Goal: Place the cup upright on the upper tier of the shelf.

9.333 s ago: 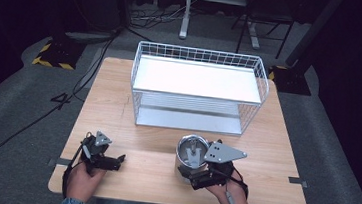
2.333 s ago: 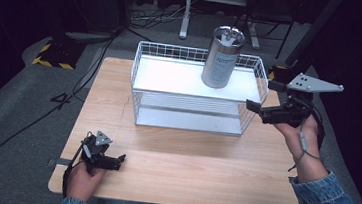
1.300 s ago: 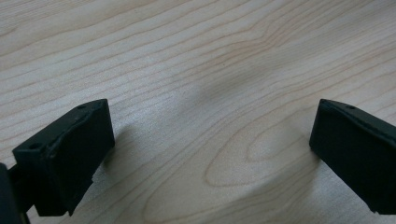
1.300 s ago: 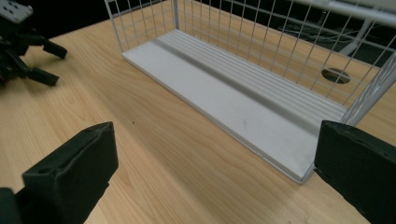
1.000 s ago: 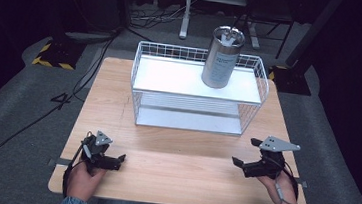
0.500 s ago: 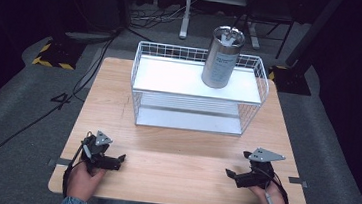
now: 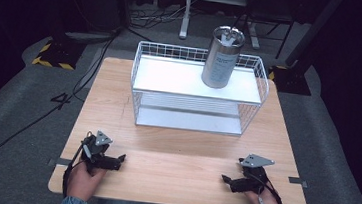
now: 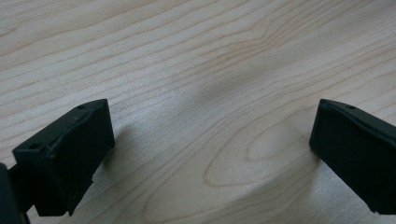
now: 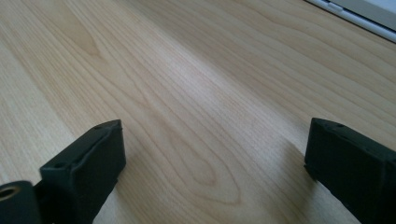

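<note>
A tall metal canister (image 7: 222,57) stands upright on the top shelf of a white wire rack (image 7: 197,90), toward its right end. My left gripper (image 7: 119,159) rests on the wooden table (image 7: 174,154) near the front left, held by a hand. Its jaws stand wide apart over bare wood (image 8: 210,140), open and empty. My right gripper (image 7: 225,179) lies at the front right of the table, also in a hand. Its jaws are spread over bare wood (image 9: 210,154), open with nothing between them.
The rack takes up the back half of the table and has a lower shelf (image 7: 190,119) beneath the top one. A white edge (image 9: 355,14) shows in the right gripper view's top right corner. Cables and stand legs (image 7: 187,17) lie on the floor behind.
The canister went from the table front onto the rack's top shelf and was let go. My right gripper then came back down to the table's front right. The left gripper stayed put.
</note>
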Demonstrator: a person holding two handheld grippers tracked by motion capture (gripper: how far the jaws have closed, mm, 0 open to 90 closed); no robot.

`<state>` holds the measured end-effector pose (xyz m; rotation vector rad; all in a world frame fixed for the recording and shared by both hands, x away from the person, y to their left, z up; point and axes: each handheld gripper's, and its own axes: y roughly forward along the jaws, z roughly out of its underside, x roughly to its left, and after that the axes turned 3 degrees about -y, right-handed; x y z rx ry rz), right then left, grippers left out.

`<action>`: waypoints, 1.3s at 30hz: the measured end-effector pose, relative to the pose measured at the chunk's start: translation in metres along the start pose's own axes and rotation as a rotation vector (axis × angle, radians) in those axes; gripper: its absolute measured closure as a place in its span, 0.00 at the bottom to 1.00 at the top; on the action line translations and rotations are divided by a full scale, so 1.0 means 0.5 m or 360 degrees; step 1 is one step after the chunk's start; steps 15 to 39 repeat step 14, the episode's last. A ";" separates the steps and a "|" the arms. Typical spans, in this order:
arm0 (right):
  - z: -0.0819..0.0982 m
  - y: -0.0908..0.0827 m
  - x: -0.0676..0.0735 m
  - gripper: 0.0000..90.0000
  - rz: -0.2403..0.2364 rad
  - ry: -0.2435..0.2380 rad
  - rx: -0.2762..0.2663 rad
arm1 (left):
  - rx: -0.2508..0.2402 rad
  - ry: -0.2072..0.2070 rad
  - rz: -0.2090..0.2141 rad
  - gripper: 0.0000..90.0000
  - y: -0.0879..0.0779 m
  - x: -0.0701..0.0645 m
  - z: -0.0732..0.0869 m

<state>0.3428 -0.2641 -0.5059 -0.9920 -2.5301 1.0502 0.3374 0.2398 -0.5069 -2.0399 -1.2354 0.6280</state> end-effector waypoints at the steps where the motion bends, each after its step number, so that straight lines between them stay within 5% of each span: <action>1: 0.000 0.000 0.000 0.05 0.0000 0.0000 0.0000 | 0.0000 0.0000 0.0000 0.00 0.000 0.000 0.000; 39: -0.002 0.005 -0.001 0.00 0.0025 0.0029 0.0019 | 0.0000 0.0000 0.0000 0.00 0.000 0.000 0.000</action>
